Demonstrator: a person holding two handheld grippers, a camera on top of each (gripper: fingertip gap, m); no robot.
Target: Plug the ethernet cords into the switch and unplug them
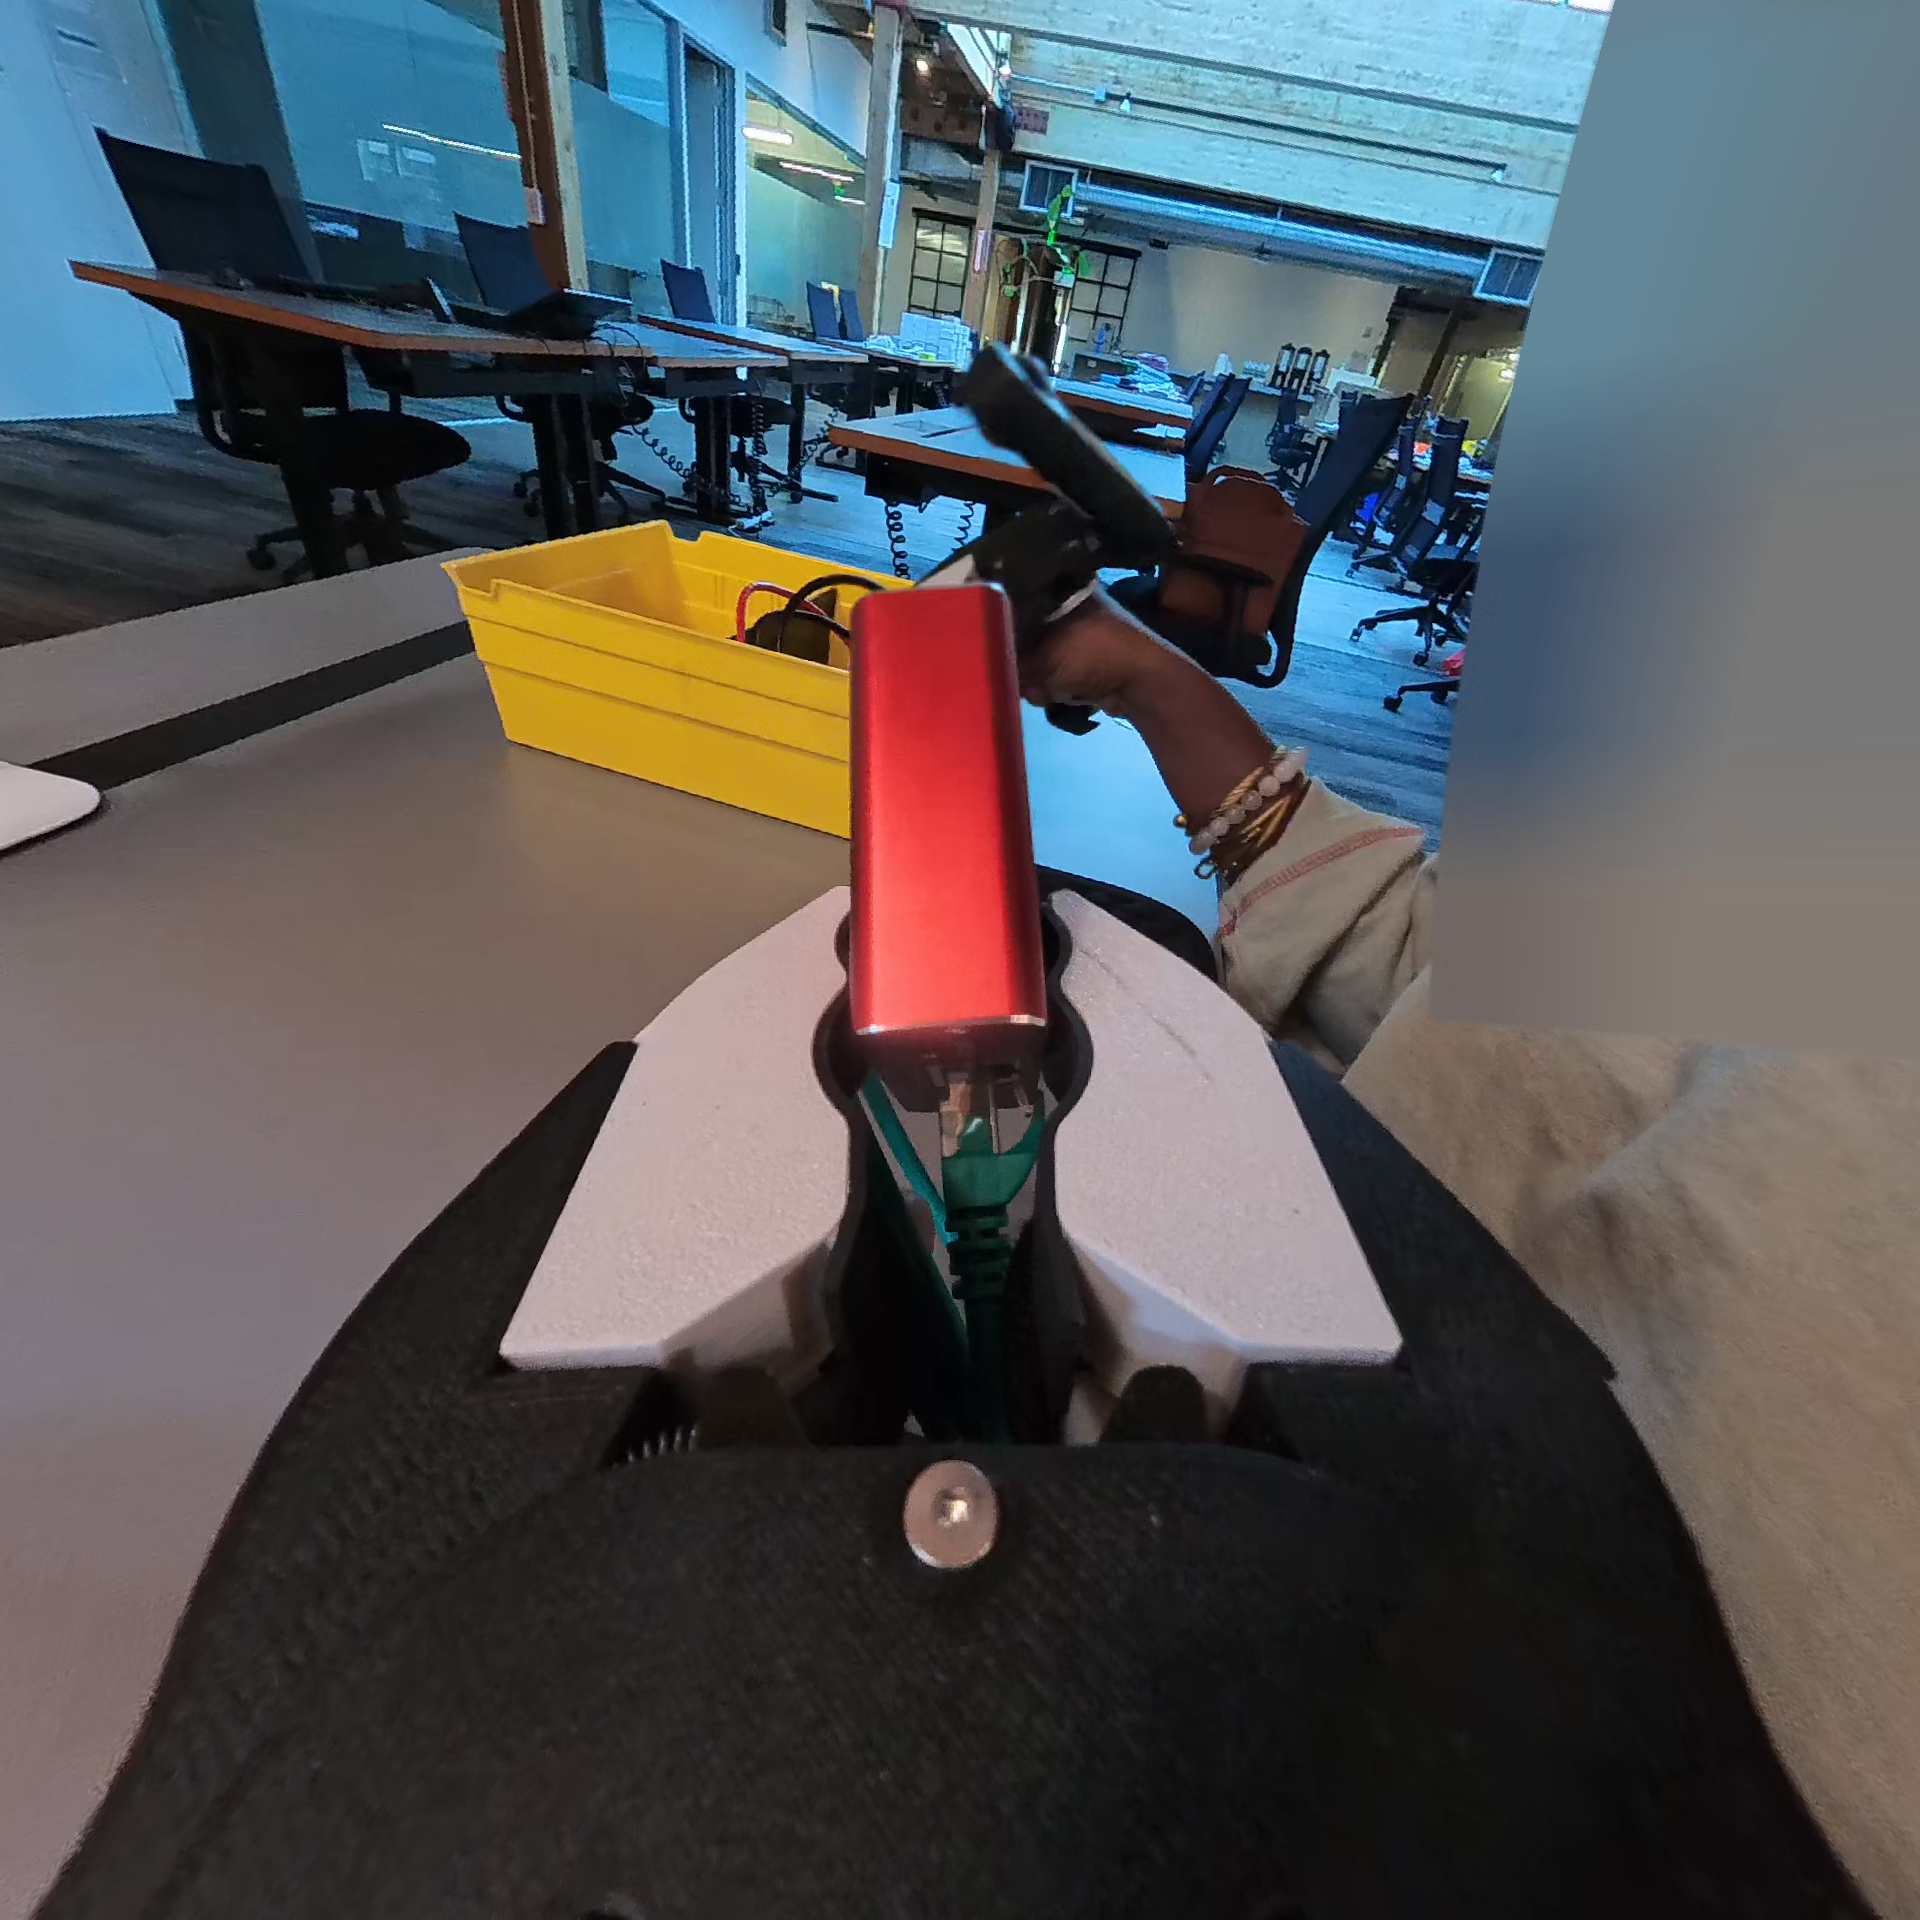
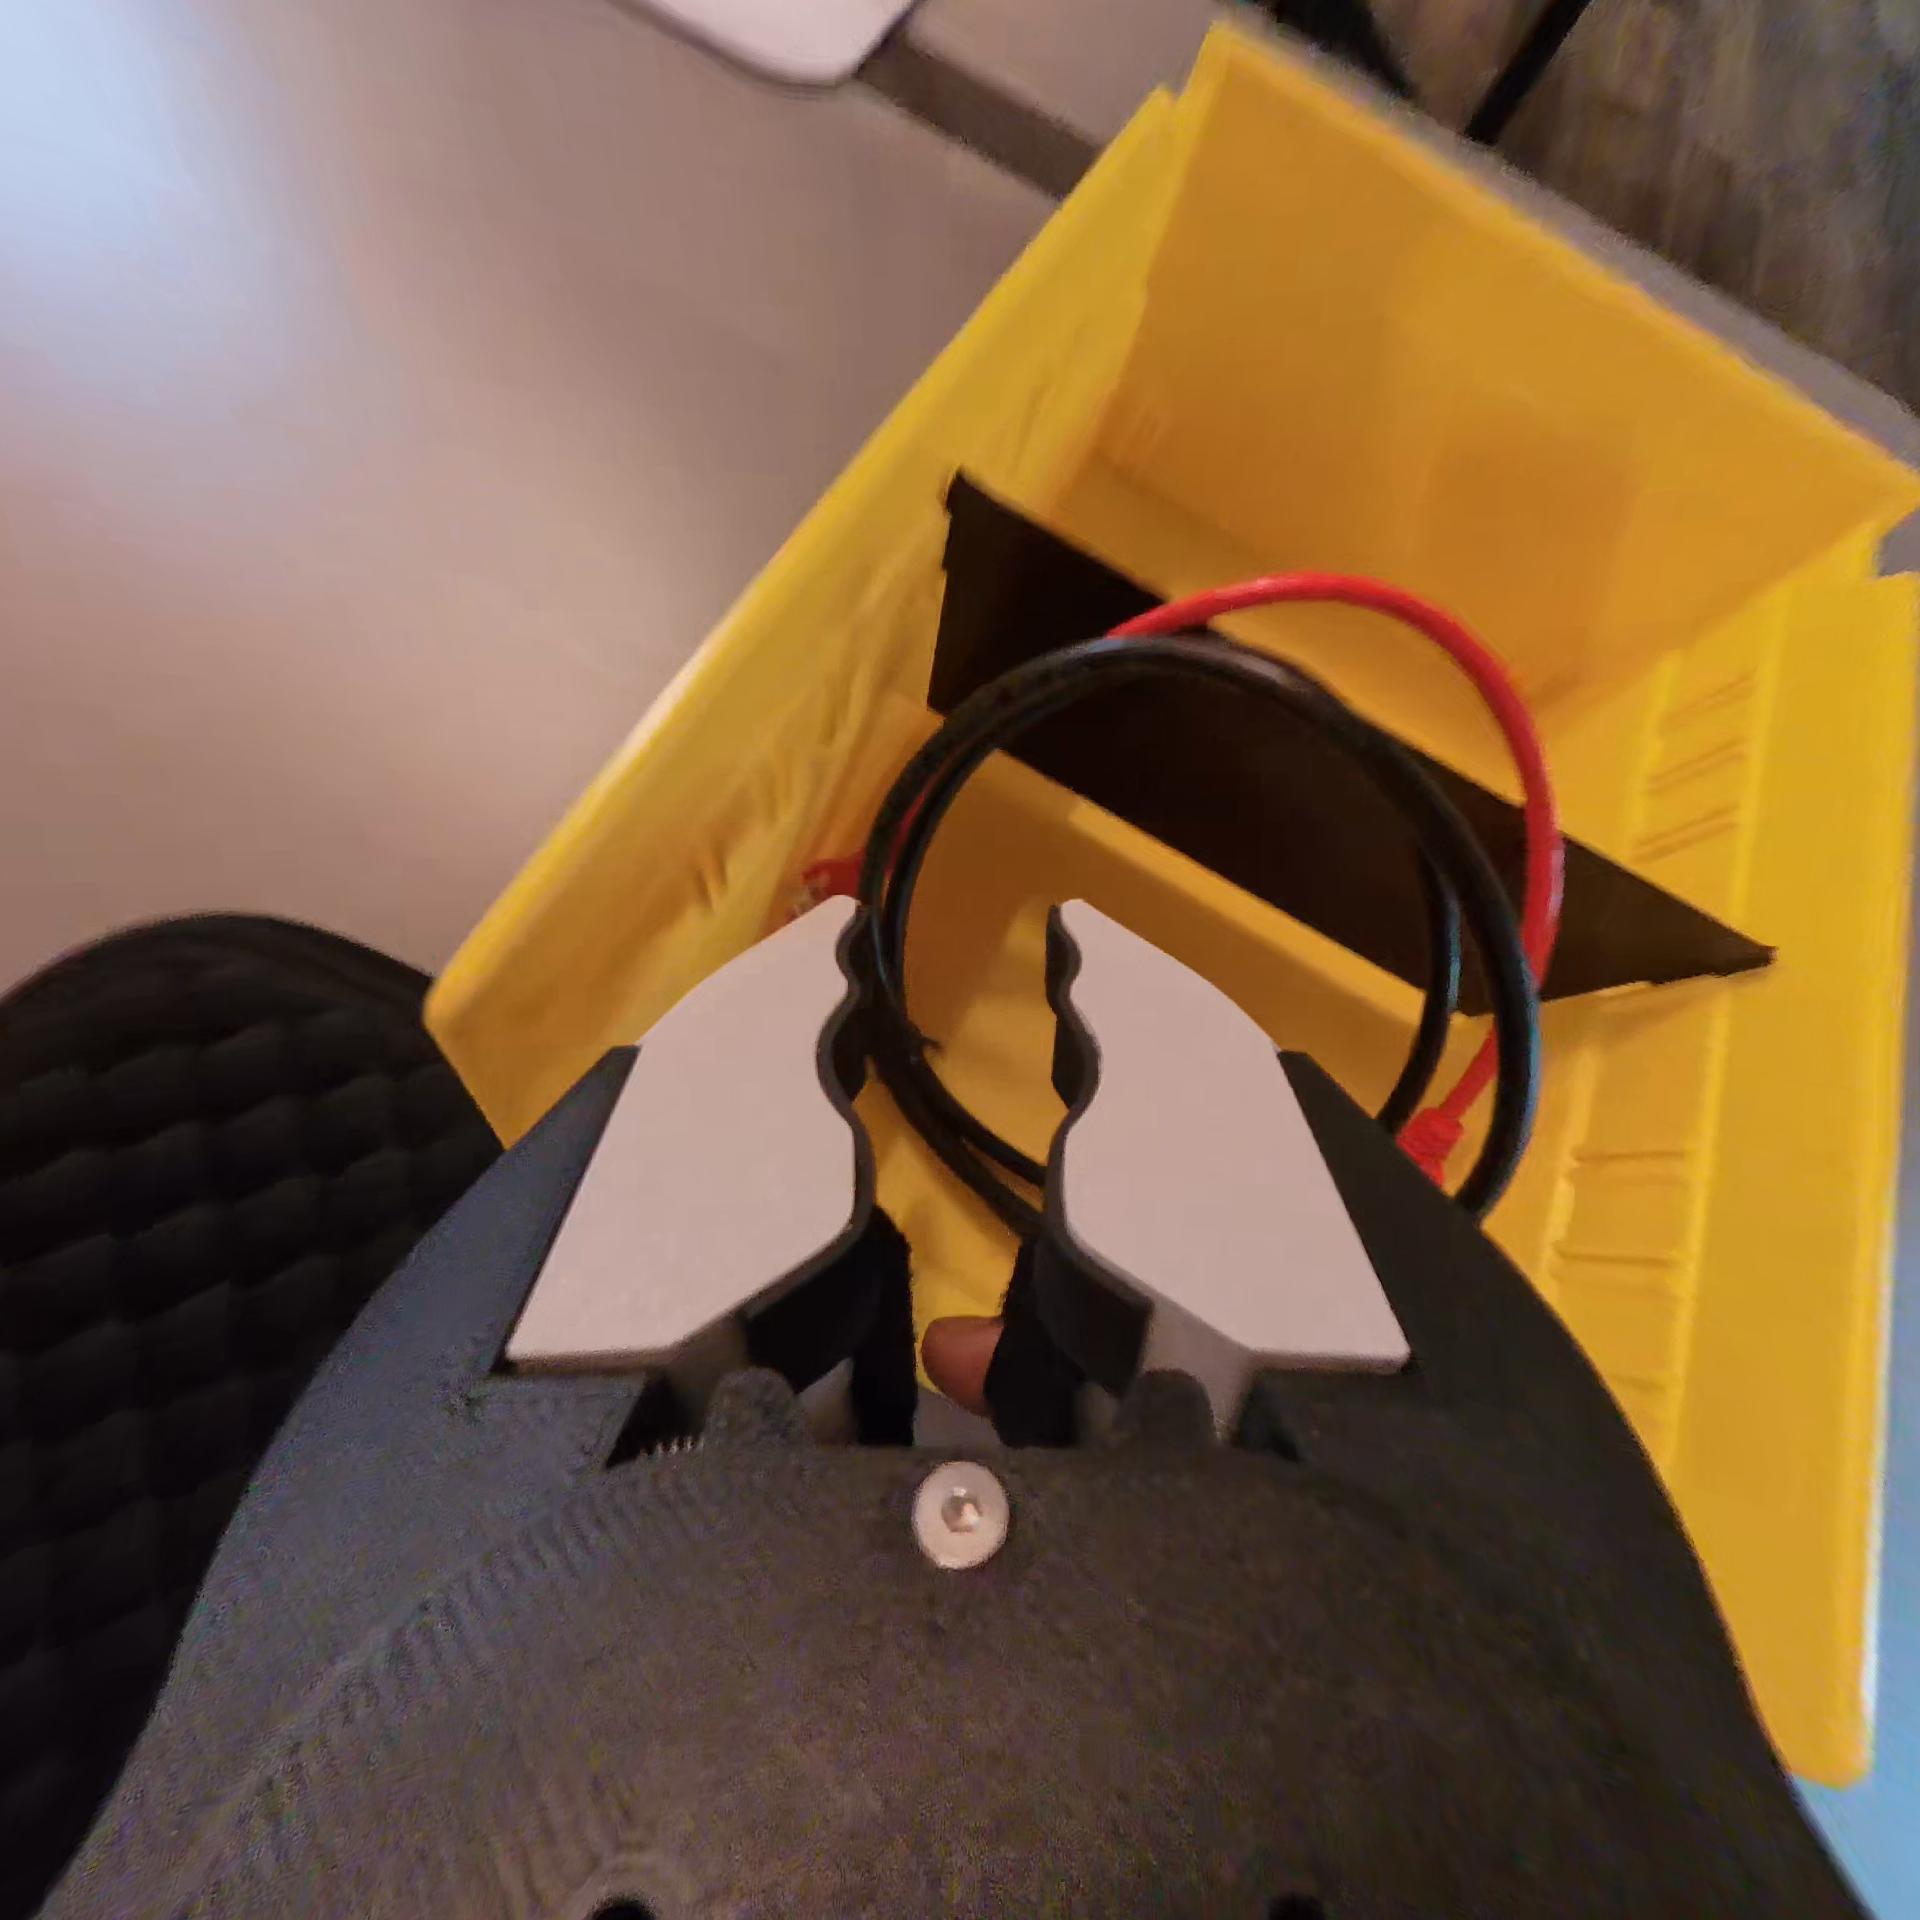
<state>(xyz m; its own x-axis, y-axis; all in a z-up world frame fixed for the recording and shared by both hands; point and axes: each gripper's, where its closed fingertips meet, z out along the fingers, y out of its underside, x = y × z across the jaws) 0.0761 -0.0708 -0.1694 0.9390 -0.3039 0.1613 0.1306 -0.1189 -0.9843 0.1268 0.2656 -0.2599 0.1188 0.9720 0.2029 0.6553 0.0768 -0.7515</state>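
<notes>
Left gripper [image 1: 948, 935] jaws clamp the red switch [image 1: 940, 821]; right gripper [image 2: 956, 925] jaws gape over the yellow bin [image 2: 1351, 343].

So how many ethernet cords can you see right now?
3. A green cord is plugged into the red switch that the left gripper holds. A black cord and a red cord are coiled in the yellow bin. More may be hidden.
</notes>
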